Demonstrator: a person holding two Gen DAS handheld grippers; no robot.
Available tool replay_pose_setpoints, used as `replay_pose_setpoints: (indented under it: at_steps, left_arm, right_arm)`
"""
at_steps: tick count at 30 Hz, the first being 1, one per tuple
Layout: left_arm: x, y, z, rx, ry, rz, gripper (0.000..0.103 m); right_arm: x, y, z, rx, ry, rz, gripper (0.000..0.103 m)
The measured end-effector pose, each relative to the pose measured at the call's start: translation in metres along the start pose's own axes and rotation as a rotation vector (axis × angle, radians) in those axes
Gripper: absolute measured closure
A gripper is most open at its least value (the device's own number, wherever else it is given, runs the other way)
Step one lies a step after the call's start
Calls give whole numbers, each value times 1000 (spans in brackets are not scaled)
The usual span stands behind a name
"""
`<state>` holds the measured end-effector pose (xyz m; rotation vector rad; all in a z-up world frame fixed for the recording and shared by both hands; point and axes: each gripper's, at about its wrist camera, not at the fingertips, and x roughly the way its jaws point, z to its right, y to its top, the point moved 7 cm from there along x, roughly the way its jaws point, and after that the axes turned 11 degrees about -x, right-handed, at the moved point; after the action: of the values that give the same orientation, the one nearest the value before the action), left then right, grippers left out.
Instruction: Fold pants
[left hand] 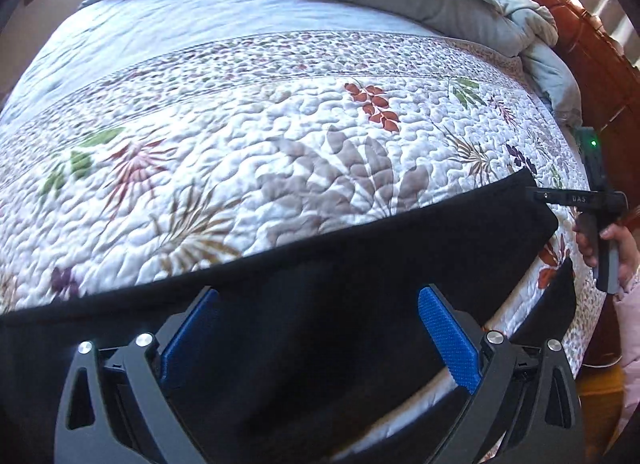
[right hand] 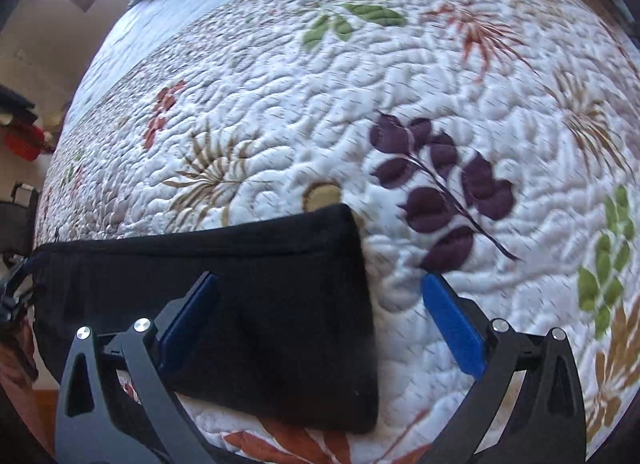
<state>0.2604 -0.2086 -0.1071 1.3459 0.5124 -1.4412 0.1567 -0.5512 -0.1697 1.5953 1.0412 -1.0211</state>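
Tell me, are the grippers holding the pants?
No. Both the left gripper and right gripper are open above the black pants, which lie on the quilt.

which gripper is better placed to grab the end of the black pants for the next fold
Right, probably. The right gripper is open and straddles the end edge of the black pants on the quilt. The left gripper, also open, hangs over the middle of the cloth, away from that end.

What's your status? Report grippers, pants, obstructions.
Left gripper open, right gripper open, neither gripping. Black pants flat on floral quilt. Nothing in the way.
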Motion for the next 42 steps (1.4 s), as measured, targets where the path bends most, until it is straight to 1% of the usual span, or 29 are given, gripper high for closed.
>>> replay_pose_setpoints:
  at_steps: [1, 2, 3, 4, 5, 6, 7, 9, 11, 13, 14, 18, 20, 21, 23, 24, 26, 27, 28, 29, 30, 31, 32, 34, 35, 37, 38, 41, 42]
  left_arm:
    - [6, 4, 0, 7, -6, -8, 4]
    - [9, 7, 0, 11, -9, -14, 4]
    - [14, 10, 1, 22, -18, -21, 4]
    - [17, 13, 3, 33, -27, -25, 4]
    - [21, 16, 4, 43, -31, -29, 4]
    - [25, 19, 6, 59, -34, -35, 4]
    - [30, 21, 8, 77, -40, -44, 4]
    - [39, 25, 16, 115, -61, -60, 4]
    - [45, 29, 24, 159, -80, -71, 4]
    - [52, 32, 33, 213, -115, -90, 4]
    - [55, 33, 37, 233, -129, -99, 4]
    - [67, 31, 56, 318, -219, -161, 4]
    - [70, 30, 60, 344, -251, -176, 4]
    - [69, 29, 64, 357, -288, -192, 4]
    - [66, 26, 71, 361, -388, -238, 4]
    - [64, 23, 74, 354, -441, -276, 4]
    - [62, 19, 77, 348, -478, -312, 5]
    - [62, 16, 78, 354, -485, -323, 8]
    - [62, 12, 77, 361, -478, -331, 31]
    - [63, 10, 75, 366, -468, -341, 71]
    - [64, 8, 72, 363, -442, -338, 86]
    - [62, 8, 68, 350, -430, -327, 91]
    - [56, 9, 66, 346, -421, -297, 94]
    - [36, 11, 67, 353, -340, -183, 94]
    - [23, 12, 68, 354, -283, -116, 95]
    - [-13, -1, 82, 390, -144, 40, 95]
    - [-23, -8, 89, 413, -83, 86, 95]
    - [-52, -56, 118, 556, 145, 247, 94]
    - [-55, -73, 126, 591, 197, 274, 94]
  right_arm:
    - [-1, 0, -4, -27, 11, 10, 12]
    - [1, 0, -7, -48, 14, 10, 41]
    - [-1, 1, -10, -74, 11, 16, 56]
    - [-4, -1, -10, -95, 4, 14, 61]
    - [-8, 1, -10, -113, 8, 24, 82]
    - [-11, 0, -11, -130, 18, 26, 97]
    - [-17, 0, -9, -145, 21, 32, 97]
    - [-32, 4, -9, -163, 60, 76, 98]
    - [-55, 4, -13, -196, 93, 141, 98]
    - [-77, 4, -19, -229, 138, 211, 98]
    - [-83, 6, -26, -243, 150, 232, 98]
    - [-111, 6, -39, -308, 163, 302, 98]
    - [-124, 8, -45, -328, 179, 345, 98]
    - [-131, 7, -47, -334, 191, 365, 98]
    - [-143, 8, -51, -356, 200, 397, 98]
    - [-148, 8, -53, -362, 201, 409, 99]
    - [-153, 7, -53, -363, 203, 427, 99]
    - [-153, 8, -52, -361, 200, 429, 99]
    - [-152, 9, -50, -355, 197, 430, 99]
    - [-151, 9, -49, -350, 189, 429, 99]
    - [-148, 8, -49, -345, 183, 426, 99]
    - [-146, 7, -49, -341, 180, 423, 99]
    - [-140, 7, -48, -334, 160, 418, 99]
    - [-135, 6, -45, -315, 136, 422, 99]
    - [-134, 4, -43, -301, 121, 432, 99]
    - [-132, -3, -42, -292, 86, 448, 99]
    - [-131, -10, -42, -289, 69, 455, 99]
    - [-128, -32, -42, -294, 16, 465, 99]
    - [-127, -41, -42, -293, 3, 468, 98]
